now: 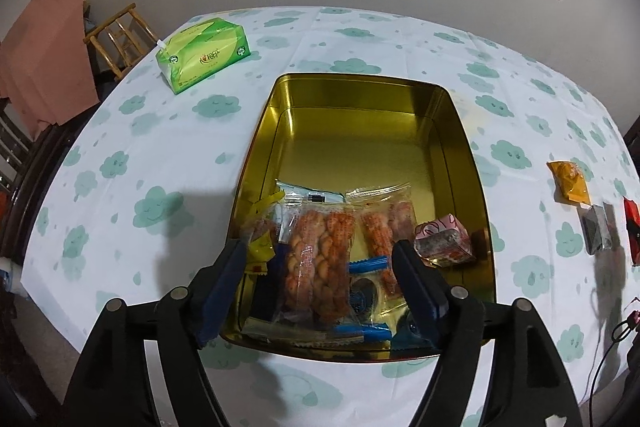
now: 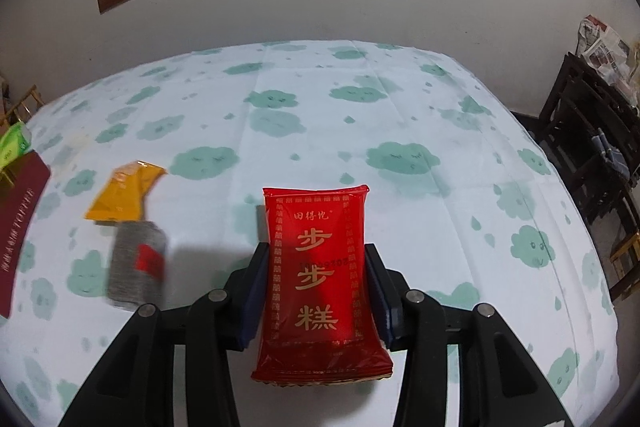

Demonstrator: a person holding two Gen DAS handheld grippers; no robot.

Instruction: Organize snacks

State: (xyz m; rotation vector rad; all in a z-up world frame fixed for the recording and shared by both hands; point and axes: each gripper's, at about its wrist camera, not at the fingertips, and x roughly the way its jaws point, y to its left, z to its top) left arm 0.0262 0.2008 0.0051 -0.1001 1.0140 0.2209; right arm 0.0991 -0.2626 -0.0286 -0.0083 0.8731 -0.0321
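Right wrist view is showing your right gripper (image 2: 316, 283) clamping a red packet (image 2: 320, 279) between its jaws, pads pressing both long edges. The packet's long axis is running straight along the fingers, far end pointing at the upper centre of the frame. Gold characters on it are reading 步步糕, with a smaller brand line above that looks like 田得忆; a faint printed number is too blurred to read.

An orange sachet (image 2: 126, 193) and a grey packet (image 2: 138, 265) with a red label are lying on the table (image 2: 440, 227) at left of the frame, writing illegible. A dark red panel with gold lettering, unreadable, is sitting at the far left edge; it may be the tin's wall.

Left wrist view is showing your left gripper (image 1: 320, 279) hanging over the near end of the gold tin (image 1: 460, 131), jaws spread and gripping nothing. Twisted pastry packs (image 1: 316, 267) and other snacks are crowding the near half; the far half is showing bare.

In my judgement, the tin is lying to the left of your loaded right gripper, so the packet is needing a leftward carry.
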